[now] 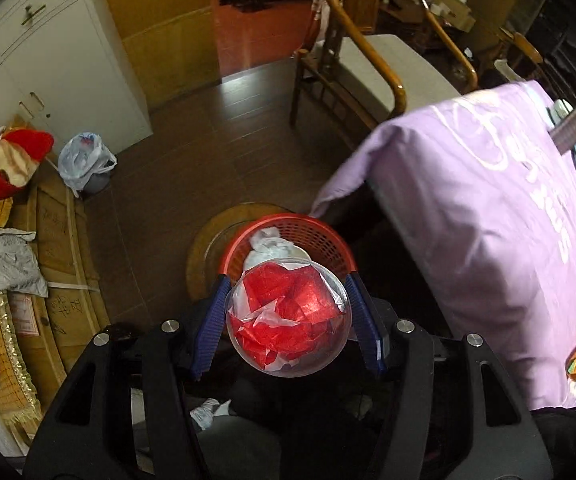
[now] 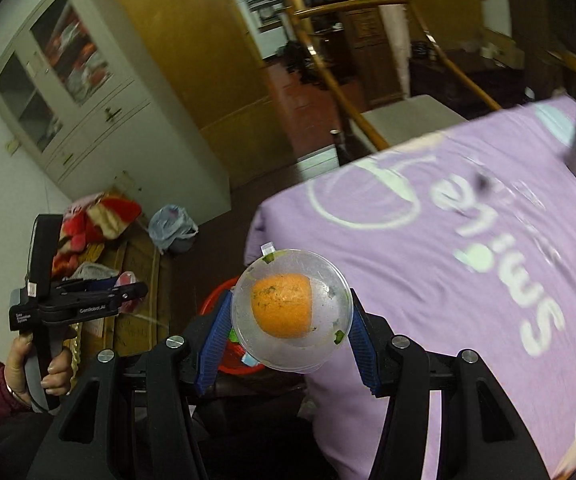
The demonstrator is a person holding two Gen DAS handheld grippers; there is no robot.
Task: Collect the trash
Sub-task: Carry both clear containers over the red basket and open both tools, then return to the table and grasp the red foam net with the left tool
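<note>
My left gripper [image 1: 288, 280] is shut on a clear plastic bowl [image 1: 288, 354] full of red and white wrappers, held just above and in front of a red mesh basket [image 1: 320, 236] on the floor that holds crumpled white trash. My right gripper [image 2: 291, 296] is shut on a clear plastic bowl [image 2: 324, 344] with an orange peel [image 2: 282, 306] in it, held beside the edge of the purple-clothed table [image 2: 468, 280]. The red basket [image 2: 218, 298] shows below it. The left gripper's handle [image 2: 48, 304] shows at the left of the right wrist view.
A purple tablecloth [image 1: 480, 208] covers the table at right, with small items at its far right. A wooden chair [image 1: 352, 76] stands behind it. A bin with a plastic bag [image 1: 84, 164] and cardboard boxes with cloths [image 1: 20, 216] line the left wall by a white cabinet [image 1: 48, 52].
</note>
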